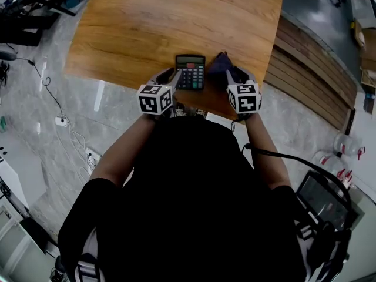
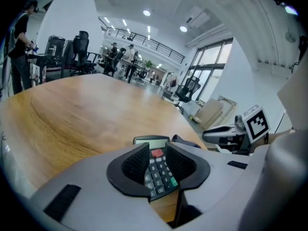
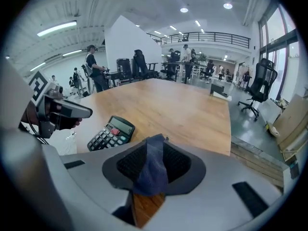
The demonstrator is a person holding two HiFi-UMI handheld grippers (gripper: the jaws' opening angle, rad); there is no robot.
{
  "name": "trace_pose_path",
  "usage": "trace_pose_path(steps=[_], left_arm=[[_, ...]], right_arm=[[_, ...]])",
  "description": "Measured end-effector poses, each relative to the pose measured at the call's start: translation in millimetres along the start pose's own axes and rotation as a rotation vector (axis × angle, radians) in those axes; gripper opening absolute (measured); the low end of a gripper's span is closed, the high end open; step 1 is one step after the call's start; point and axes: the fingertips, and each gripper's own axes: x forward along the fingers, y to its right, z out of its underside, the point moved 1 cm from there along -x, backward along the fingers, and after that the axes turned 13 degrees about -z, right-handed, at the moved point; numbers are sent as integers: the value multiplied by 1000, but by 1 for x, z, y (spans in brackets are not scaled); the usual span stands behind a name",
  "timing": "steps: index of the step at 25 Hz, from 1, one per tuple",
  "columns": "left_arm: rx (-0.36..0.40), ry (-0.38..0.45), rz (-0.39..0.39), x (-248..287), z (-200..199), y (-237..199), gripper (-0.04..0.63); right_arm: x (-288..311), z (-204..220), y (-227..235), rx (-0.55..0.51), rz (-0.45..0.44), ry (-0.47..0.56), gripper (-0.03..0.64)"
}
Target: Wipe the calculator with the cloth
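Left gripper view shows the left gripper with jaws apart and nothing pinched; the calculator lies on the wooden table just ahead of them. Right gripper view has the right gripper clamped on the dark blue cloth, with the calculator ahead to its left.

The calculator is lying on the worktop, close to its near edge. The cloth is sitting just to the right of it, reaching up between the jaws of the right tongs. The left tongs are hovering just left of the calculator, over the worktop's near edge, facing it.
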Motion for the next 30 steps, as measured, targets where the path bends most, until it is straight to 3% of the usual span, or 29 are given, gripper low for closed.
trace_pose_path(steps=[3,5,11,14,18,22,30], left_arm=[[-33,43,26,-9,-20,8,106],[-48,84,44,-20,-36,14,93],[39,319,56,-66,-104,41,40],[96,425,46,-87,-133,57,9],[133,516,13,-102,-154,66,8],[131,527,-12,-102,-150,71,8],[144,541,-25,-96,-151,77,6]], right_arm=[[-4,-6,2,-7,7,10,66],[-16,-25,-4,-29,15,75,66],[-85,-132,-48,-157,0,486,64],[-110,-164,-75,-224,-32,626,33],[-108,-176,-98,-272,-44,658,15],[-96,-174,-118,-252,-100,642,15],[-89,-170,-118,-246,-93,649,15]])
